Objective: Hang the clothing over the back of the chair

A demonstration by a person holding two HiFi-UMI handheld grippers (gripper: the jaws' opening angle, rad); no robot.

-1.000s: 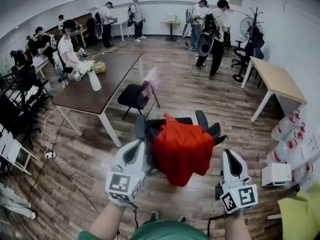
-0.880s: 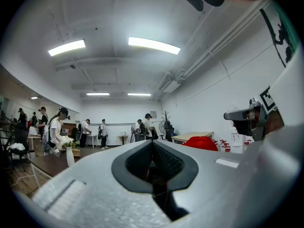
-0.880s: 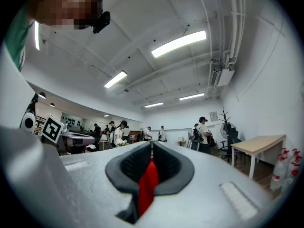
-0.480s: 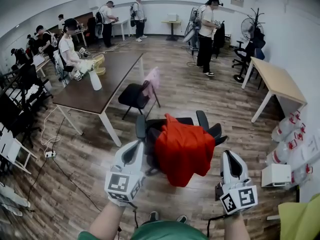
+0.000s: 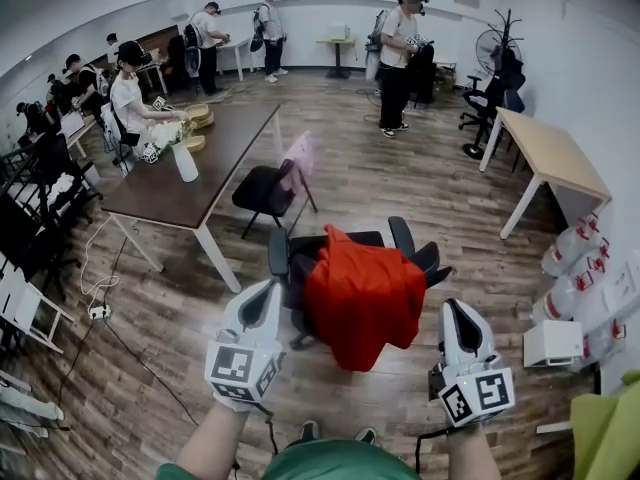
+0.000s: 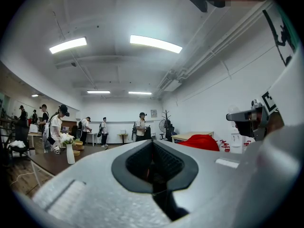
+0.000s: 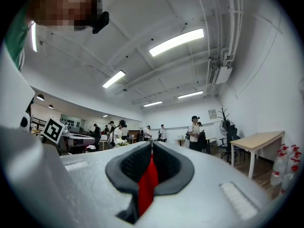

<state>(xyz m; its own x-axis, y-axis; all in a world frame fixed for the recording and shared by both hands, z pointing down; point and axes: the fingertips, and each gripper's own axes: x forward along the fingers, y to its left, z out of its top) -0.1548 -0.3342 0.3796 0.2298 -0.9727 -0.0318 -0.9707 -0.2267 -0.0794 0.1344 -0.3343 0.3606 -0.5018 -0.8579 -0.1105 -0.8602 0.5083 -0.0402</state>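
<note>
A red garment (image 5: pixel 365 293) lies draped over the back of a black office chair (image 5: pixel 278 253), hanging down its near side. My left gripper (image 5: pixel 262 293) is held just left of the chair, shut with nothing between its pads (image 6: pixel 153 148). The garment (image 6: pixel 202 142) shows to the right in the left gripper view. To the right of the garment is my right gripper (image 5: pixel 458 313), apart from the cloth in the head view. Its jaws are shut (image 7: pixel 152 148); a thin red sliver shows through the slit below the pads.
A brown table (image 5: pixel 190 178) with a white vase (image 5: pixel 185 160) stands at the left, a black chair with pink cloth (image 5: pixel 265 188) beside it. A light wooden table (image 5: pixel 555 163) and white bottles (image 5: pixel 575 258) are at the right. Several people stand along the back.
Both grippers and the garment stay put. The person in black trousers at the back right has walked farther away toward the wall.
</note>
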